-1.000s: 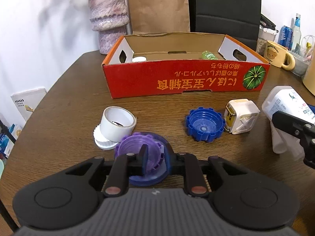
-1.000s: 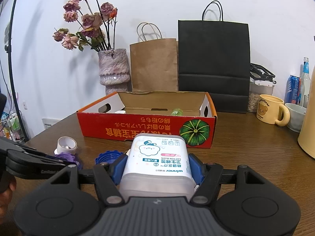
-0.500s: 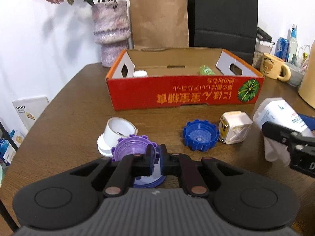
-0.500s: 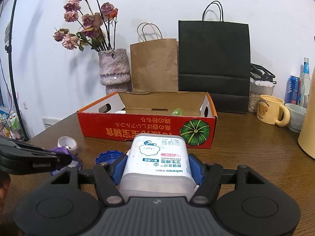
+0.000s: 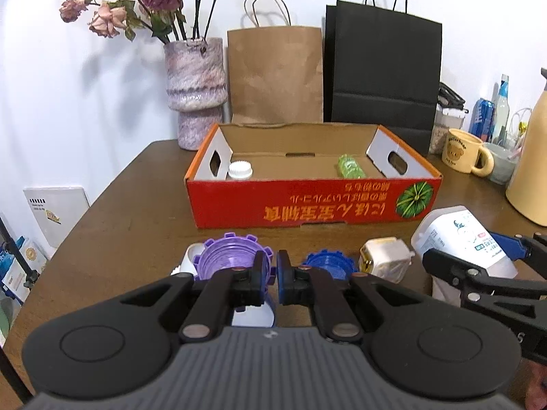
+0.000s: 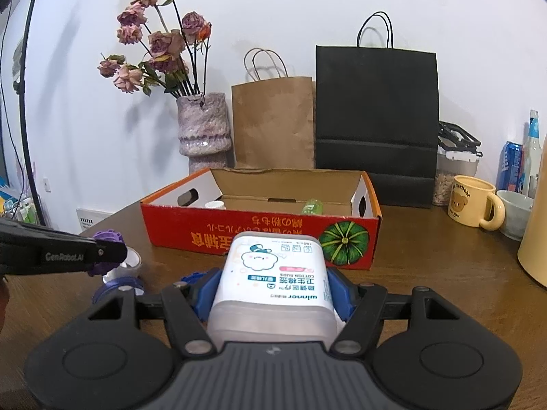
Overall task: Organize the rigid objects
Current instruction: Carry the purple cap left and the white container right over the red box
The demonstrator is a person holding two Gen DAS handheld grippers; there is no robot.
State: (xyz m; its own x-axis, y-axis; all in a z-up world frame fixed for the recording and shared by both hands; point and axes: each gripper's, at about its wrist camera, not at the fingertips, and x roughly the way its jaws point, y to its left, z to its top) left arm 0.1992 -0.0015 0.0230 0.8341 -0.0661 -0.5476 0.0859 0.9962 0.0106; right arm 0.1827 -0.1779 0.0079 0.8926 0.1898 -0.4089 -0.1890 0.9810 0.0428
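My left gripper is shut on the rim of a purple toothed lid and holds it lifted above the table. It shows at the left of the right wrist view. My right gripper is shut on a white cotton-bud box, held above the table; the box shows at the right in the left wrist view. The red cardboard box stands ahead, open, with a white-capped bottle and a green bottle inside.
On the table lie a blue toothed lid, a white plug adapter, a white tape roll and a blue disc. A vase, paper bags, a yellow mug and a yellow jug stand behind and right.
My left gripper closed on the purple lid's rim and lifted it off the blue disc, rising and levelling toward the red box. The right gripper has held still with the cotton-bud box.
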